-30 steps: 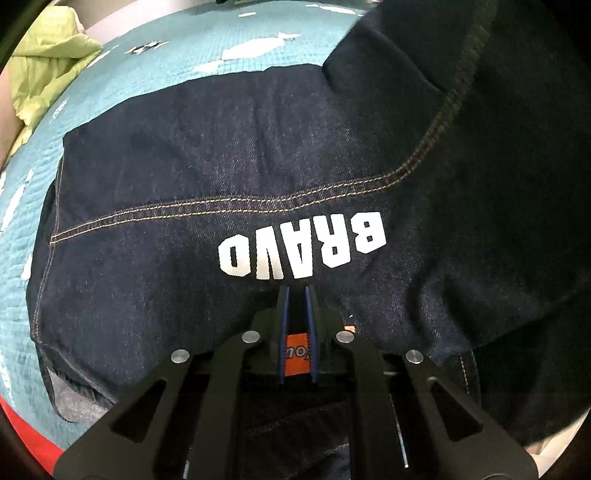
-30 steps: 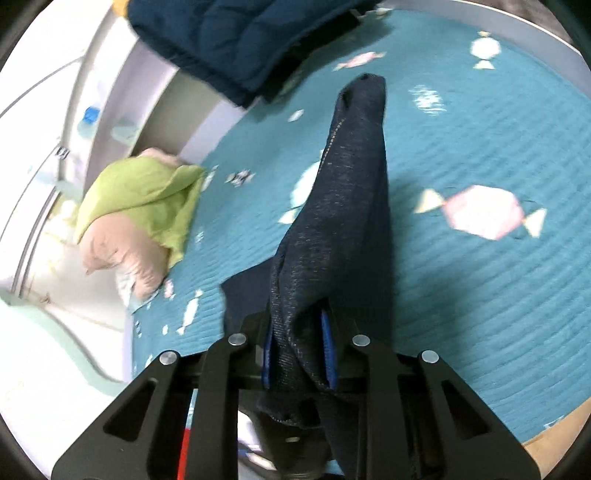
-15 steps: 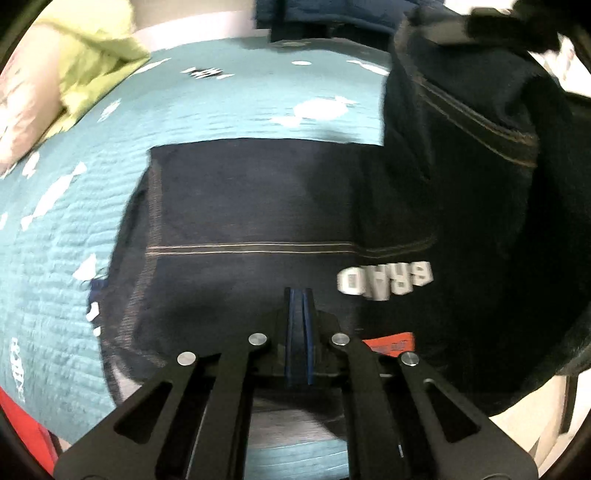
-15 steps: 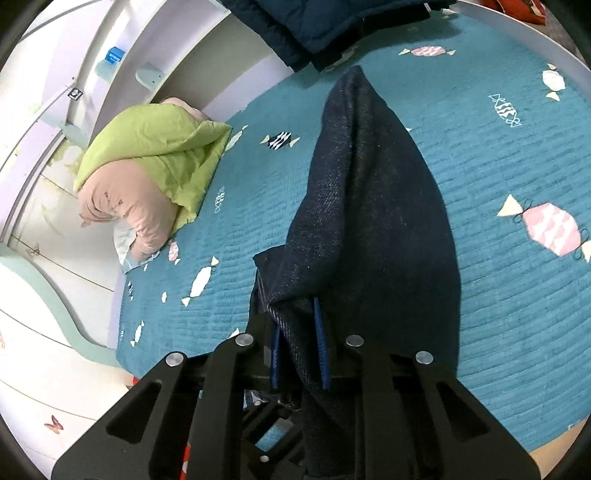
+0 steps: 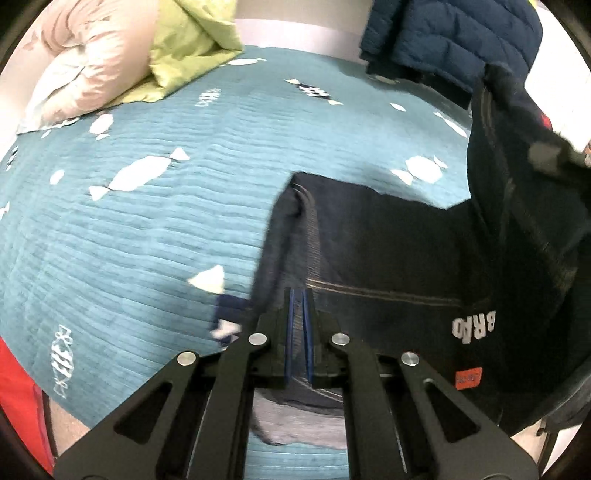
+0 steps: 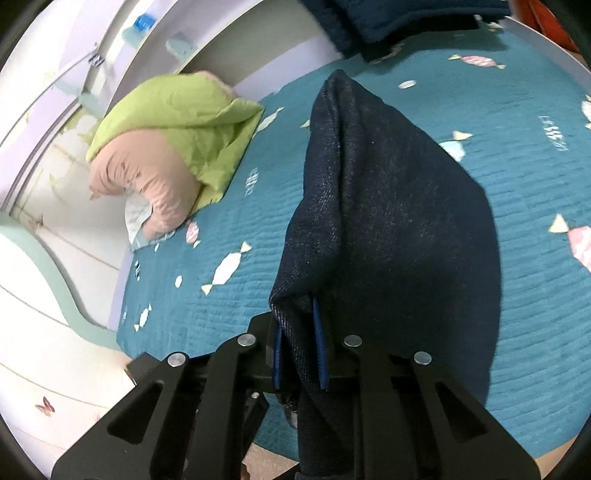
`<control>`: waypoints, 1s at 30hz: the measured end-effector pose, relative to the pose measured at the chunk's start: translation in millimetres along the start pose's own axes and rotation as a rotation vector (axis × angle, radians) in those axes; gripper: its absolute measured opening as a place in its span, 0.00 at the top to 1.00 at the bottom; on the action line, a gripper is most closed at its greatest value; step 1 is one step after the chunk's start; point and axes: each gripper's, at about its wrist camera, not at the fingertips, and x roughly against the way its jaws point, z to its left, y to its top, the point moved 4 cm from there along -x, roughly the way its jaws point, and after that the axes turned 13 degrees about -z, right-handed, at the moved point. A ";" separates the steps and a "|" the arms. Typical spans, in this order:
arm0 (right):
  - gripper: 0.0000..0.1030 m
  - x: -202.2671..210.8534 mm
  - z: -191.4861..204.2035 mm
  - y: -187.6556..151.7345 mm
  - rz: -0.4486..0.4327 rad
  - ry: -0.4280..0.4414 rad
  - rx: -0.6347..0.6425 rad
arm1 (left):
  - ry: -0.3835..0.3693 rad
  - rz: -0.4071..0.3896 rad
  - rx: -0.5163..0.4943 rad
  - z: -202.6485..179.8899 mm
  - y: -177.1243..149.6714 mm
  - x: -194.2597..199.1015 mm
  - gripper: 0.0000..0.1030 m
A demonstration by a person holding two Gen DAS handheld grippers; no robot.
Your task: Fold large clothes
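Denim, dark indigo with tan stitching, fills the right half of the left wrist view: a pair of jeans (image 5: 388,240) partly lying on a teal quilted bedspread (image 5: 147,229) printed with white candy shapes. The left gripper (image 5: 299,332) has its blue-edged fingers pinched nearly together on an edge of the jeans. White lettering (image 5: 474,326) and a small orange tag (image 5: 468,378) show on the cloth to the right, where the denim rises steeply off the bed. At the far edge of the bed sit a pink and lime-green duvet (image 5: 129,62) and a navy puffer jacket (image 5: 450,37). In the right wrist view, the right gripper (image 6: 300,347) is clamped on a thick fold of the same jeans (image 6: 388,221), which stretch away from its fingers as a lifted sheet above the teal bedspread (image 6: 535,314). The pink and green duvet (image 6: 166,147) lies bundled at the left edge of the bed beside a pale wall, and the navy jacket (image 6: 399,18) lies at the top.
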 end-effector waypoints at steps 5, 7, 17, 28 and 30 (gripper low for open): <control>0.87 -46.6 16.0 -22.6 0.087 -0.006 0.037 | 0.031 -0.023 0.008 23.4 12.6 0.1 0.93; 0.87 -63.7 13.2 -31.0 0.120 -0.020 0.035 | 0.043 -0.021 0.004 29.3 15.1 -3.5 0.93; 0.87 -145.0 -11.4 -82.0 0.256 -0.081 -0.002 | 0.098 0.056 0.001 43.5 -2.9 -31.5 0.93; 0.35 -166.3 -1.9 -100.7 0.286 0.035 0.113 | 0.167 0.115 0.046 63.5 -21.6 -42.9 0.93; 0.30 -170.7 1.4 -102.6 0.288 0.055 0.123 | 0.183 0.101 0.053 65.5 -19.2 -38.8 0.93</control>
